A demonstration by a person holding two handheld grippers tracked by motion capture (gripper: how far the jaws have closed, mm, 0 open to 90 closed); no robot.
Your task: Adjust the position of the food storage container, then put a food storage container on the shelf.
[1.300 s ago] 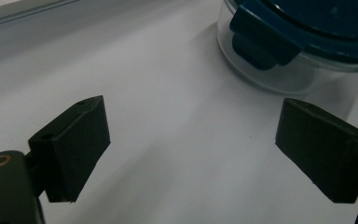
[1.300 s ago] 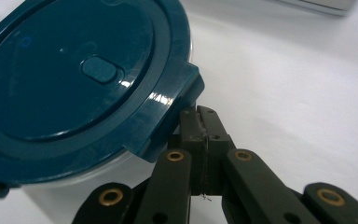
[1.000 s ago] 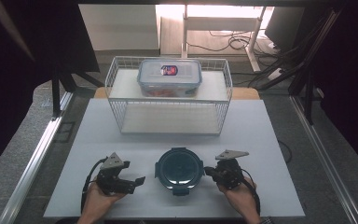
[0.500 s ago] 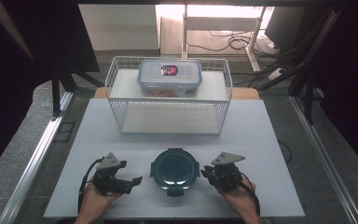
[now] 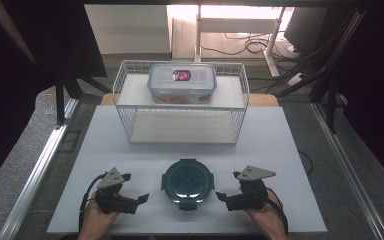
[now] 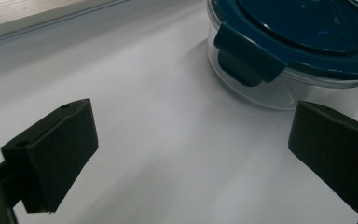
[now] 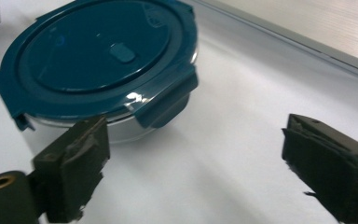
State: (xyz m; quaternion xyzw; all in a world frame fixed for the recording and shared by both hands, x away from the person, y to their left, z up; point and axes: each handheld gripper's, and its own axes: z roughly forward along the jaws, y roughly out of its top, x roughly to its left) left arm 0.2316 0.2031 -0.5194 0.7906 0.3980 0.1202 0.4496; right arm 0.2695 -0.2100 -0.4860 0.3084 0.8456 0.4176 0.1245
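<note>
A round glass container with a dark blue clip-on lid stands on the white table near its front edge. My left gripper lies to its left, pointing at it, a short gap away. Its jaws have just been opening and stand wide, with bare table between them. In the left gripper view the container is beyond my left gripper, to the upper right. My right gripper is at the container's right side. Its jaws have just been opening too and hold nothing. The right gripper view has my right gripper beside the container.
A white wire rack stands across the back half of the table. A rectangular lidded box with reddish contents rests on its top shelf. Metal rails run along both table sides. Cables lie on the floor behind.
My right gripper's jaws have spread apart, away from the container's side. The container has shifted slightly to the left. Both hands stay almost where they were.
</note>
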